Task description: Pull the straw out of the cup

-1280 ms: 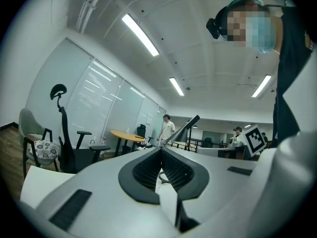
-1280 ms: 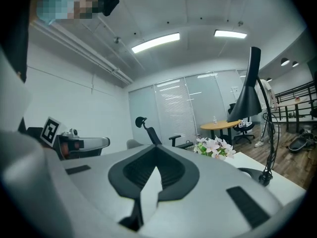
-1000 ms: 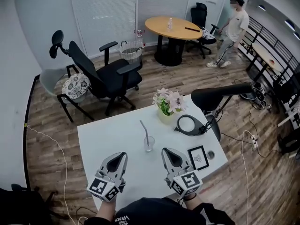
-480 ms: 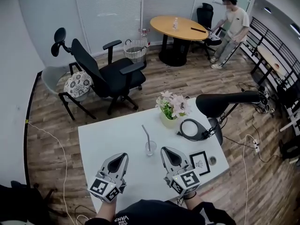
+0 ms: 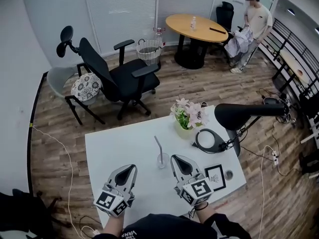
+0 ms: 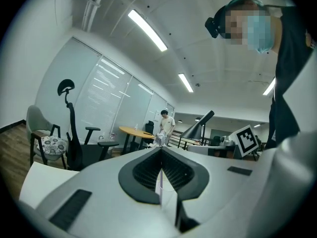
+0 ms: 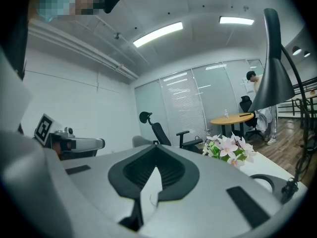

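A clear cup (image 5: 162, 160) stands on the white table (image 5: 114, 146), and a grey straw (image 5: 158, 146) leans out of it up and to the left. My right gripper (image 5: 175, 159) lies level just right of the cup, its tip close beside it, shut with nothing held. My left gripper (image 5: 131, 168) is lower left of the cup, a hand's width away, also shut and empty. In the left gripper view the jaws (image 6: 161, 151) meet at the tip. The right gripper view likewise shows the jaws (image 7: 156, 147) closed, with only the white tabletop in the slit between them.
Behind the cup stand a pot of pink flowers (image 5: 188, 116) and a black desk lamp (image 5: 247, 113) with a ring base (image 5: 209, 140). A small framed picture (image 5: 215, 177) lies at the right. A black office chair (image 5: 119, 81), a round wooden table (image 5: 199, 28) and a person (image 5: 256, 19) are beyond.
Both grippers have edged forward over the table, and the right one now sits closer to the cup. The person at the back has moved along the round table.
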Demonstrator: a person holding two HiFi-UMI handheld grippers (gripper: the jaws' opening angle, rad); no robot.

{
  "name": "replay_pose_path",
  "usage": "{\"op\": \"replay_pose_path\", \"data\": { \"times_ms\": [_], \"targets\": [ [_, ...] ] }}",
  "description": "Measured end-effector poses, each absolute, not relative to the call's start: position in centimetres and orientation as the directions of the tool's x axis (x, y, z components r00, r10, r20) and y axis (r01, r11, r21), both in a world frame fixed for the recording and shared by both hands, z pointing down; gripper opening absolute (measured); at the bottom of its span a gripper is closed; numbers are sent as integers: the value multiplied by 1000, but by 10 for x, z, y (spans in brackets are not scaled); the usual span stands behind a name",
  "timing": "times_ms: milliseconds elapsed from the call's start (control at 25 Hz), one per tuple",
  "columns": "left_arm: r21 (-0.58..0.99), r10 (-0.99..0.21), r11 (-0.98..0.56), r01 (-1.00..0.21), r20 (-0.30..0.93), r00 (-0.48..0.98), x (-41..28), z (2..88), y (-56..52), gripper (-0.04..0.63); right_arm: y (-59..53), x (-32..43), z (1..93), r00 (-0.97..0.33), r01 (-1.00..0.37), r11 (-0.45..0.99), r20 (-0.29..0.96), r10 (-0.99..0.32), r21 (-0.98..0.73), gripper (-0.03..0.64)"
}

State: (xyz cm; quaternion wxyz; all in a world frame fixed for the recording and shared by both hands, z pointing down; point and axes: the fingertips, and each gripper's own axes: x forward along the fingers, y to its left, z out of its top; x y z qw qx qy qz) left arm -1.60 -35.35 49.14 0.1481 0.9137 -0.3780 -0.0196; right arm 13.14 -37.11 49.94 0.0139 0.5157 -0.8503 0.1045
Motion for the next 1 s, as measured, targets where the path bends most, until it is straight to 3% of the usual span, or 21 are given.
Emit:
{"op": "replay_pose_path", "data": {
  "times_ms": [1000],
  "targets": [
    [293,-683,-678,-674,88,725,-5,497,-356,11,-403,122,573,-489,-872,461,303,-818,-163,18]
  ]
}}
